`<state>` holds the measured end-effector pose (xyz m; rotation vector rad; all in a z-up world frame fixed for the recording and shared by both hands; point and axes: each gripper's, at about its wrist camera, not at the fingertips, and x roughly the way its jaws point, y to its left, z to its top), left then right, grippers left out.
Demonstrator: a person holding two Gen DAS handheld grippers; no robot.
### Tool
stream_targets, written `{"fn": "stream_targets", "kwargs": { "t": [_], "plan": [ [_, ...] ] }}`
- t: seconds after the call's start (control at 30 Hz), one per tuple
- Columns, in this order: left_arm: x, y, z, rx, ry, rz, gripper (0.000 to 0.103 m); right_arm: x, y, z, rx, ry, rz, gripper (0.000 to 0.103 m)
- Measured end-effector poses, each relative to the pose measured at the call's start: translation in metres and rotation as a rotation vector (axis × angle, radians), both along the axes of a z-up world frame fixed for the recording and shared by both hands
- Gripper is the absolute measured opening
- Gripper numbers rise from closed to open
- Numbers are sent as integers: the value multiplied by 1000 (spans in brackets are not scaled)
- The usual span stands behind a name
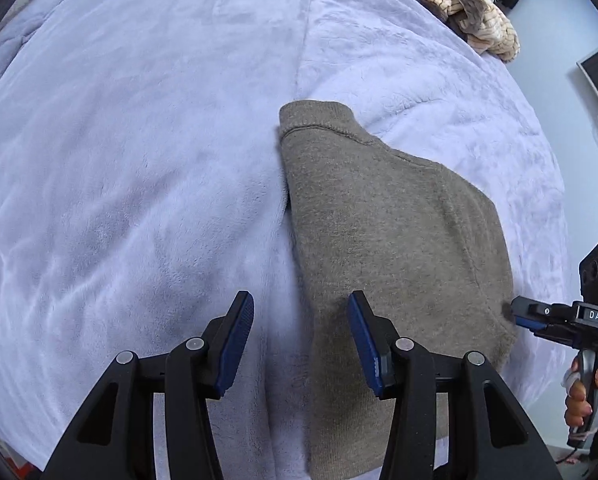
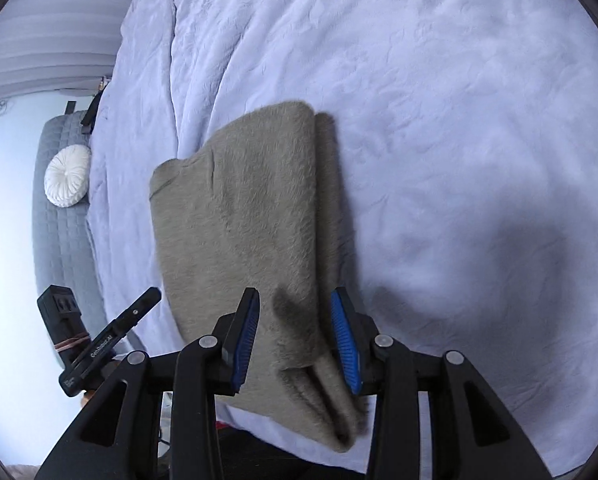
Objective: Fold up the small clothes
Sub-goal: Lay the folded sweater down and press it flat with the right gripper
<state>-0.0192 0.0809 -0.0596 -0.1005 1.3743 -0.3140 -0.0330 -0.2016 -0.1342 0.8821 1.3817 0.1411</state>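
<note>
Taupe fuzzy sweater (image 1: 383, 232) lay folded on the lavender fleece blanket (image 1: 139, 160). Left gripper (image 1: 301, 340) hung over its edge, jaws spread wide, gripping nothing; right gripper (image 2: 295, 336) was also spread, straddling the sweater's folded side

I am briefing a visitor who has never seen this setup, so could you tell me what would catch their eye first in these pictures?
The grey-brown sweater, folded lengthwise, lies mid-frame on the pale lilac blanket. The open left gripper hovers over its near edge, and the open right gripper straddles its layered end. A heap of striped clothes sits at the bed's far corner.
</note>
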Motion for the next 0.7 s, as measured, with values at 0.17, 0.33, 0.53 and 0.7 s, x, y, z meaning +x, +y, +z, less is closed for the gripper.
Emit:
{"fn": "stream_targets", "kwargs": {
  "t": [0.17, 0.33, 0.53, 0.7],
  "plan": [
    [-1, -13, -7, 64, -2, -9, 50, -4, 21, 4, -179, -10, 111, 9],
    [-7, -22, -16, 112, -13, -59, 51, -2, 37, -14, -373, 37, 224, 9],
    [-10, -24, -13, 149, -27, -75, 51, -19, 24, -1, -375, 37, 169, 10],
    [-12, -20, -13, 142, -21, -64, 51, -38, 31, 23, -406, -7, 161, 10]
  ]
}}
